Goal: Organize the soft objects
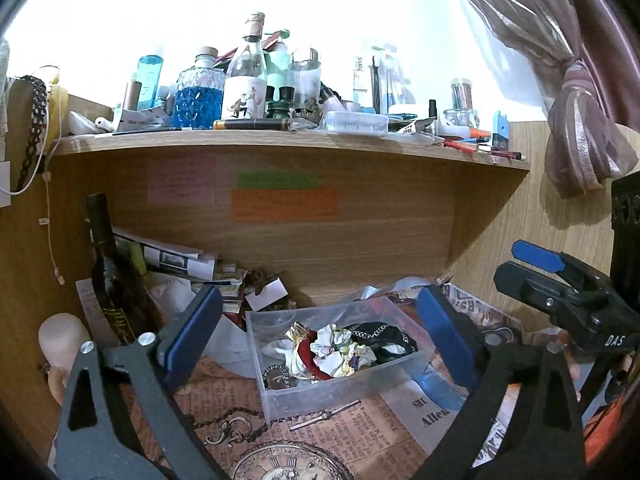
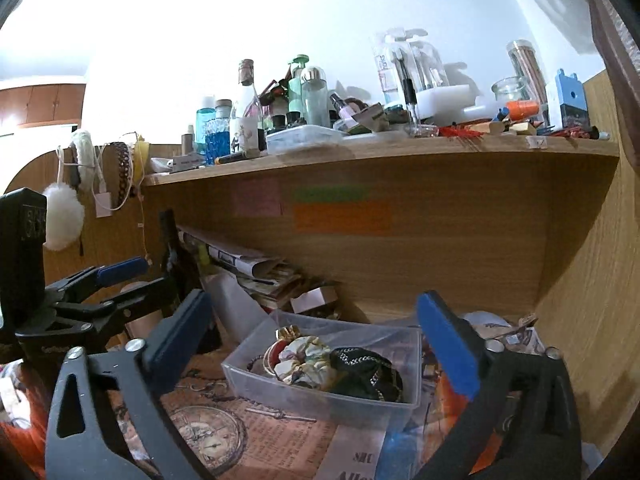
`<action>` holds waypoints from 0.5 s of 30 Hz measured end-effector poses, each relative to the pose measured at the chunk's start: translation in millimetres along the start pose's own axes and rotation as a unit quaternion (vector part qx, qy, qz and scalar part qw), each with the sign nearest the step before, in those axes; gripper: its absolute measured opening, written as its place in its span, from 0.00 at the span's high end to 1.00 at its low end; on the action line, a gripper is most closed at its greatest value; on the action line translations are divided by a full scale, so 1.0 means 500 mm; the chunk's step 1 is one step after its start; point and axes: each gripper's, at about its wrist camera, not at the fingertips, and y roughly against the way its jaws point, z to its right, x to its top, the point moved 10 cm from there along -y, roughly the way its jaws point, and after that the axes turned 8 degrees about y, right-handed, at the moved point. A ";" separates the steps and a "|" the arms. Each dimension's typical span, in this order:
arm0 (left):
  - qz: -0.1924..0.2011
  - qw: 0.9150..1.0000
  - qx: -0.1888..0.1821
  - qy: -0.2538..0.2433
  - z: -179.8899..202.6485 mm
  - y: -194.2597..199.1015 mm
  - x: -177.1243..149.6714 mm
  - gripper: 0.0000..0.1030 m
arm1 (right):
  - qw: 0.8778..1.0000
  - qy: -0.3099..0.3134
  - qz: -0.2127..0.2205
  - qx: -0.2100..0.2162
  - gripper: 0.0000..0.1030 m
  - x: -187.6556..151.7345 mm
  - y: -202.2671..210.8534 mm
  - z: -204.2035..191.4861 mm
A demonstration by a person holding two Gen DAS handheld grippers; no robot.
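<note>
Both tongs (image 1: 320, 332) (image 2: 316, 340) wide apart, empty

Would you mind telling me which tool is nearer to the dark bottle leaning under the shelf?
Left. The left tool is open with the bottle just beyond its left finger; the right tool, also open, sits further right, across the clear bin.
</note>
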 end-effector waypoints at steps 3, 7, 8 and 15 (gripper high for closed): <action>-0.004 1.000 0.000 0.000 0.001 0.002 -0.006 0.01 | 1.000 -0.001 0.000 0.001 0.00 -0.003 0.007 -0.003; -0.003 1.000 0.005 -0.001 -0.001 0.004 -0.009 0.01 | 1.000 -0.004 -0.002 -0.001 0.00 -0.007 0.010 -0.003; -0.002 1.000 0.005 -0.001 -0.002 0.005 -0.009 0.01 | 1.000 -0.006 -0.002 0.000 0.00 -0.008 0.010 -0.004; 0.000 1.000 0.007 0.001 -0.006 0.007 -0.008 0.00 | 1.000 -0.009 -0.001 -0.002 0.00 -0.010 0.013 -0.004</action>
